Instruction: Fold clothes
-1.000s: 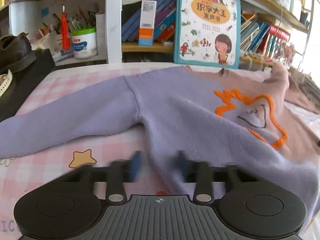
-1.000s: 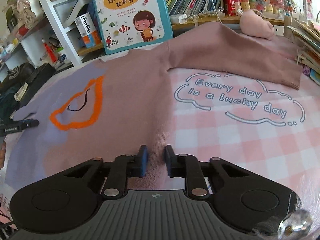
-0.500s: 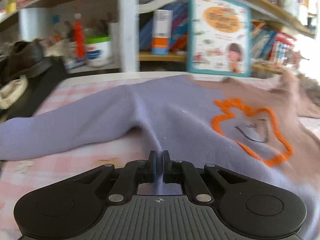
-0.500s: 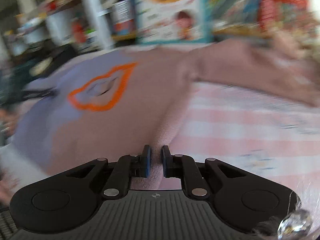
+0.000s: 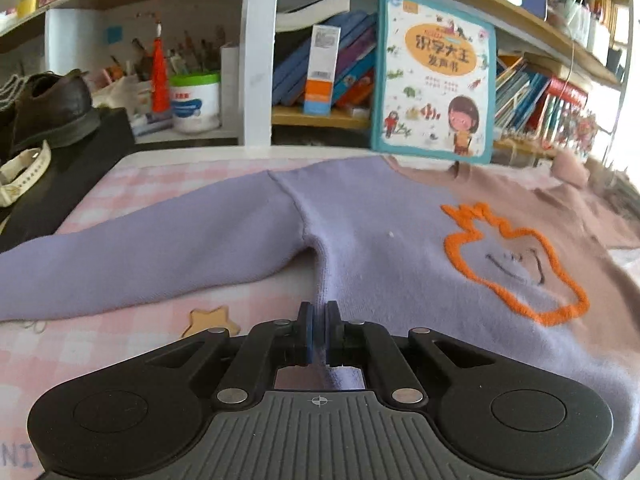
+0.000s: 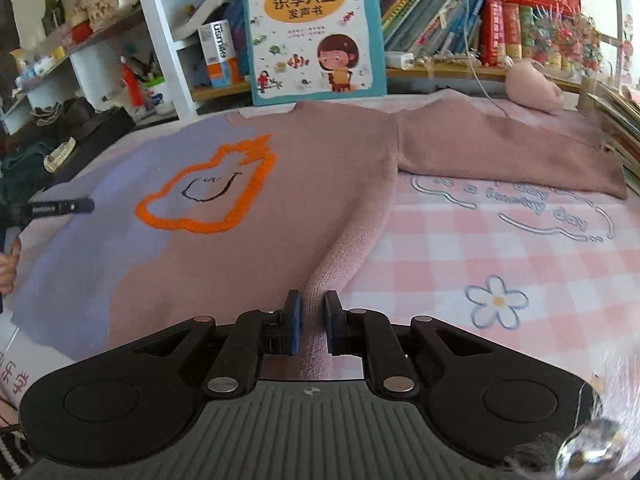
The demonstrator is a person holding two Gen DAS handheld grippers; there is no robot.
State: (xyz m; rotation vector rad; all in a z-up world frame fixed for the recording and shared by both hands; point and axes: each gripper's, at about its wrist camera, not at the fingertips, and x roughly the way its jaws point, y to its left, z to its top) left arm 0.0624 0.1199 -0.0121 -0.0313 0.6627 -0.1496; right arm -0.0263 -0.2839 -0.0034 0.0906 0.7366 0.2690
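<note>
Sweater (image 5: 380, 240): spread flat on the pink checked cloth (image 6: 500, 248) of the bench, lilac on one half, dusty pink on the other, orange outlined figure (image 6: 212, 192) on the chest.
Sleeves: both stretched out sideways, the lilac sleeve (image 5: 140, 256) to the left, the pink sleeve (image 6: 500, 156) to the right.
Left hand-held gripper (image 5: 319, 334): clenched on the lilac side edge, just below the armpit.
Right hand-held gripper (image 6: 311, 322): pinching a raised fold of the pink side edge.
Behind: children's book (image 5: 434, 88) upright against the shelf (image 5: 256, 52), just beyond the collar.
Left edge: brown shoe (image 5: 52, 108) on a black block.
</note>
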